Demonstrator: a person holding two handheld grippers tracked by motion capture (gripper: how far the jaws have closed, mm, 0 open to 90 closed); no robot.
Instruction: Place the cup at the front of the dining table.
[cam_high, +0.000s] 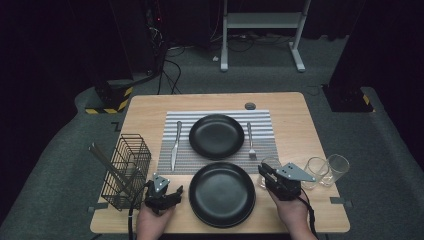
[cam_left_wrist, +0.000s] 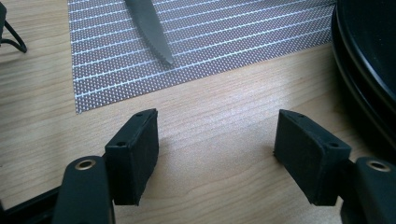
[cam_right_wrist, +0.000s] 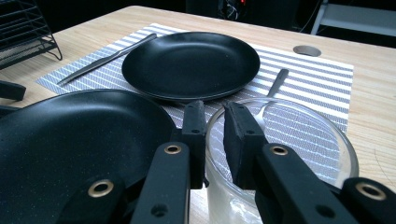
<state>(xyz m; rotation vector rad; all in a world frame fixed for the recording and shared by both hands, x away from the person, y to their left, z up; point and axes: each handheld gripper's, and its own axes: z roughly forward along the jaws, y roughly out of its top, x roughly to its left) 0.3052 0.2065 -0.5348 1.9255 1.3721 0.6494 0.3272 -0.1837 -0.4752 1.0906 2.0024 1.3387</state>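
My right gripper (cam_right_wrist: 215, 128) is shut on the rim of a clear glass (cam_right_wrist: 299, 135), one jaw outside the wall and the other inside. In the high view this glass (cam_high: 268, 167) stands right of the near black plate (cam_high: 221, 192), at my right gripper (cam_high: 263, 172). My left gripper (cam_high: 169, 190) rests low at the plate's left, open, with bare wood between its fingers (cam_left_wrist: 135, 149). Just ahead of it the knife (cam_left_wrist: 152, 28) points its tip at me from the striped placemat (cam_left_wrist: 233, 42).
A second black plate (cam_high: 216, 136) sits on the placemat (cam_high: 260, 120), with the knife (cam_high: 175, 145) to its left and a fork (cam_high: 250, 140) to its right. A black wire basket (cam_high: 127, 170) holding long sticks stands at the left. Two more glasses (cam_high: 327, 170) stand near the right edge.
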